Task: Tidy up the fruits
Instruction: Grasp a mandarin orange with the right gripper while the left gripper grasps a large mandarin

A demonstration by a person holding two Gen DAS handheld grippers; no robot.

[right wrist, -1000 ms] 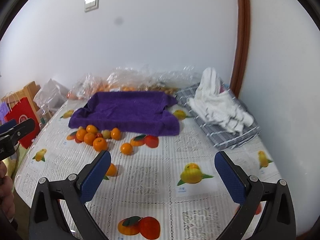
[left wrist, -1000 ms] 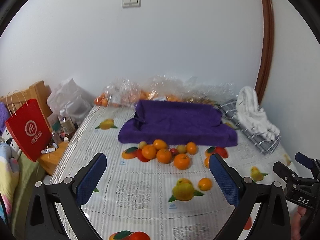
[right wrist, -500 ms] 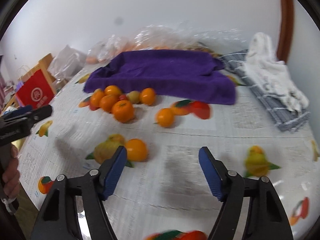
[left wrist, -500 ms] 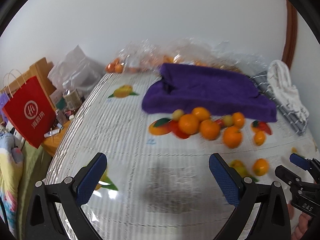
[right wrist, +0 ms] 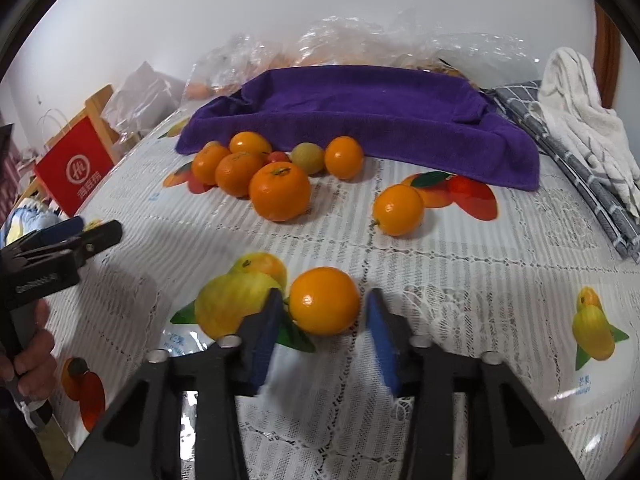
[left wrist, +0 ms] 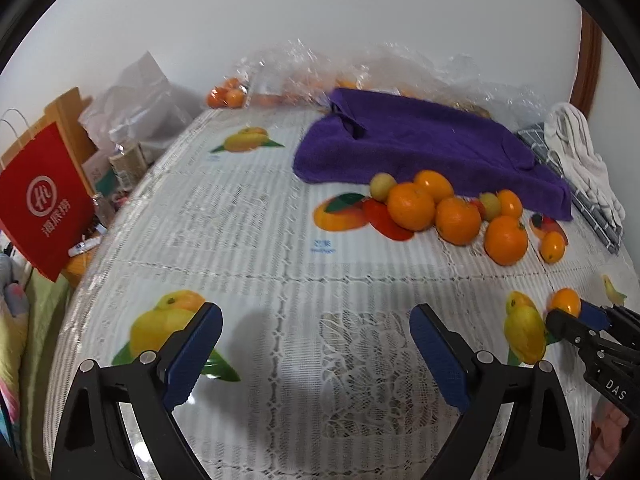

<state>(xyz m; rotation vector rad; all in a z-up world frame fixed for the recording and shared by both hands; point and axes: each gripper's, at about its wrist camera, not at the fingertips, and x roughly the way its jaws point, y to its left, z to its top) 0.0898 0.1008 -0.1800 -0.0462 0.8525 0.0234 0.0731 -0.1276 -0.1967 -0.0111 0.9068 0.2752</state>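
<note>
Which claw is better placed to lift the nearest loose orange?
Right. The right claw has been closing around the small round orange, a sliver short of gripping; the left claw hangs open over bare tablecloth.

Fruit pile (right wrist: 256,172) blocks towel (right wrist: 360,112).

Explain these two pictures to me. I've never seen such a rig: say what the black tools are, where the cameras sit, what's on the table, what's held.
No robot here: a person holds a gripper in each hand, each with a wide-angle camera looking along its jaws. One picture comes from the left gripper, the other from the right gripper. The fruit-printed tablecloth carries a purple towel, a cluster of oranges and a lone orange. The right jaws have just been closing around the lone orange; a thin gap shows on each side, so it is not yet gripped. The left jaws have just closed slightly, wide apart, with nothing between them.
</note>
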